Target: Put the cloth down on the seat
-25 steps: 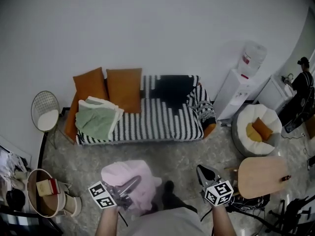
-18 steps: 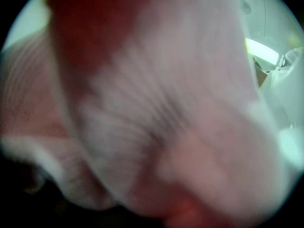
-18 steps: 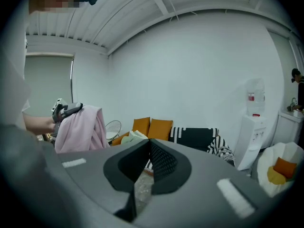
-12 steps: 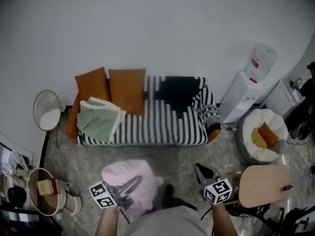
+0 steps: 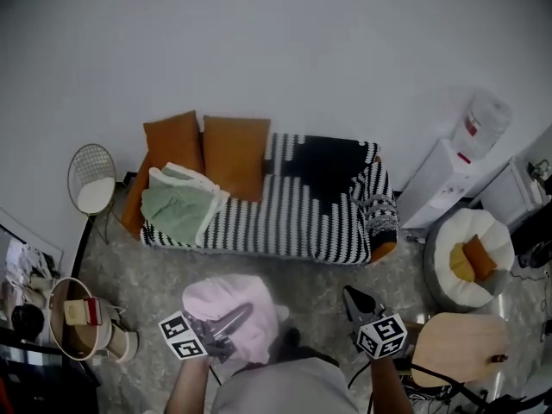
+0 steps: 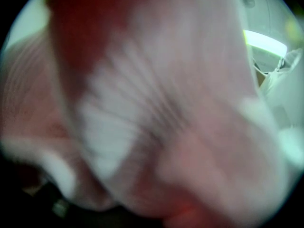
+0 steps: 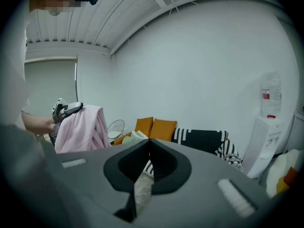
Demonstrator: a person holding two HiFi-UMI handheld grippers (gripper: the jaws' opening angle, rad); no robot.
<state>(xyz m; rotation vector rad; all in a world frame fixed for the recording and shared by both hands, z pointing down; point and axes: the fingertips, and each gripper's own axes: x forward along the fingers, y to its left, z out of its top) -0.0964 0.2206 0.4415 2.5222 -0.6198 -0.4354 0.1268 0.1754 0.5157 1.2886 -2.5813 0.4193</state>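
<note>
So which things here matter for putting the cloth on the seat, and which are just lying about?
In the job: pink cloth, held in the left gripper; striped sofa seat.
Lying about: green blanket, orange cushions, water dispenser, beanbag, round table.

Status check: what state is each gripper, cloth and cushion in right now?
left gripper: shut on pink cloth.
pink cloth: hanging from left gripper, not on the sofa.
right gripper: shut, empty.
green cloth: folded, lying on sofa seat's left end.
orange cushions: upright against sofa's back.
</note>
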